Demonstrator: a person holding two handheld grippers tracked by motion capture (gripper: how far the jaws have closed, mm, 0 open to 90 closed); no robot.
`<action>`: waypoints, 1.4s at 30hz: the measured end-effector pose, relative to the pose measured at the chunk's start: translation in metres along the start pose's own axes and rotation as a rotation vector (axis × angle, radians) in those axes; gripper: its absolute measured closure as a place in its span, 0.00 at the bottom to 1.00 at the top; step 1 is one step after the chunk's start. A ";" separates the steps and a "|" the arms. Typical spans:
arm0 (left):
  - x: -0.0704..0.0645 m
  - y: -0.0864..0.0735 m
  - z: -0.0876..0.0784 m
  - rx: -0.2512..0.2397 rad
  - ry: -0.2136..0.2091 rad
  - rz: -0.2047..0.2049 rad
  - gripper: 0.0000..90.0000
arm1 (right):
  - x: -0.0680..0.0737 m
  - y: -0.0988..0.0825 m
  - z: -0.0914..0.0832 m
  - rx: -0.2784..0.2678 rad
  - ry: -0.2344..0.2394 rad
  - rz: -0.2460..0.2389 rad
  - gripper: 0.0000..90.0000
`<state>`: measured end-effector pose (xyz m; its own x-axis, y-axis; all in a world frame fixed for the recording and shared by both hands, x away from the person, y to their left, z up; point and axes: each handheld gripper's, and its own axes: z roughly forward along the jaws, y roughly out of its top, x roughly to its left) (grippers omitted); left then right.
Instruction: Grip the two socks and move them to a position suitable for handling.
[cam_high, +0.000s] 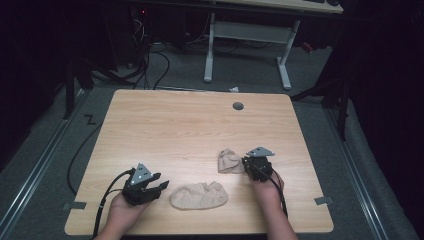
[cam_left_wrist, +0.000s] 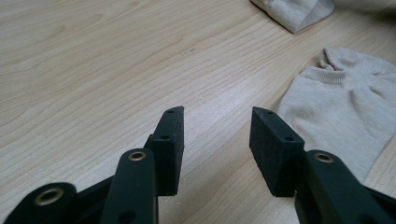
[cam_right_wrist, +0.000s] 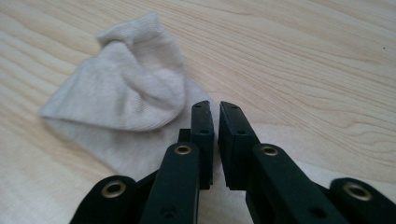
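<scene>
The flat beige ankle sock lies lengthwise left-right just right of the wide-open, empty left gripper, while the right gripper, jaws nearly closed, seems pinched on the crumpled beige sock.

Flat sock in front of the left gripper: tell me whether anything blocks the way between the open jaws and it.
Nothing visible does. The left gripper is open over bare table, and the flat sock lies just ahead to its right with only wood between. The folded sock lies farther off, at the right gripper.
</scene>
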<state>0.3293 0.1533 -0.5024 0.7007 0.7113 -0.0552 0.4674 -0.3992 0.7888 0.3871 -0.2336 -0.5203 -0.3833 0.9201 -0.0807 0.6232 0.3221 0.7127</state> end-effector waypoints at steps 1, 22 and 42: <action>0.000 0.000 0.000 0.000 0.000 0.000 0.62 | 0.000 0.000 0.000 0.000 0.000 0.000 0.95; 0.000 -0.001 0.002 0.009 -0.007 0.000 0.61 | 0.040 0.028 0.008 -0.078 0.091 -0.059 0.71; -0.001 0.000 0.003 0.015 -0.010 0.005 0.61 | 0.041 0.033 -0.015 -0.160 0.120 -0.046 0.92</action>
<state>0.3299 0.1515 -0.5043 0.7083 0.7036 -0.0572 0.4720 -0.4117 0.7796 0.3821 -0.1884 -0.4898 -0.4932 0.8690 -0.0388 0.4903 0.3146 0.8128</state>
